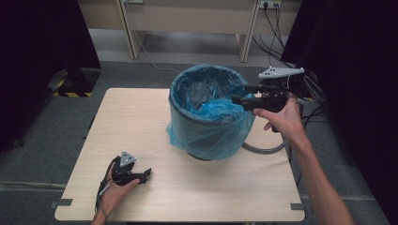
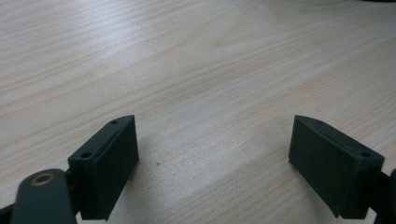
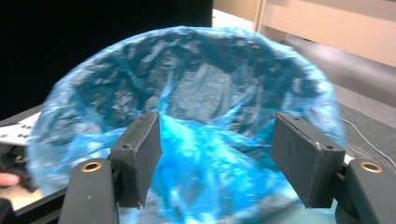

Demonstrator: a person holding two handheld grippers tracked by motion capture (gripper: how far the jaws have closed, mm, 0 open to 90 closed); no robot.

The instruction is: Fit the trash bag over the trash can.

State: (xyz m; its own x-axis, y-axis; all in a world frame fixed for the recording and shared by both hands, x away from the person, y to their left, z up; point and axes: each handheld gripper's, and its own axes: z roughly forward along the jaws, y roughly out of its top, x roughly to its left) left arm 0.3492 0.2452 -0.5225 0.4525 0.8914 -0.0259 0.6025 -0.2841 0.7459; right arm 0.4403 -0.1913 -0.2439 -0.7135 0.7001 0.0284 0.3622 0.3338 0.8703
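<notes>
Blue bag (image 1: 206,123) hides bin; right gripper (image 1: 236,100) fingers apart at rim.

No text, label, brand, number or sign legible anywhere I look. The blue bin liner (image 1: 206,112) is unprinted, the bench (image 1: 141,136) top bare wood grain. My hand-held gripper pads (image 3: 140,154) carry only screw holes, no markings.

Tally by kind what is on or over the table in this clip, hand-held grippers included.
Hand-held gripper: 2, the left hand-held gripper and the right hand-held gripper
Bin: 1
Blue bin liner: 1
Grey hose: 1
Total: 5
</notes>
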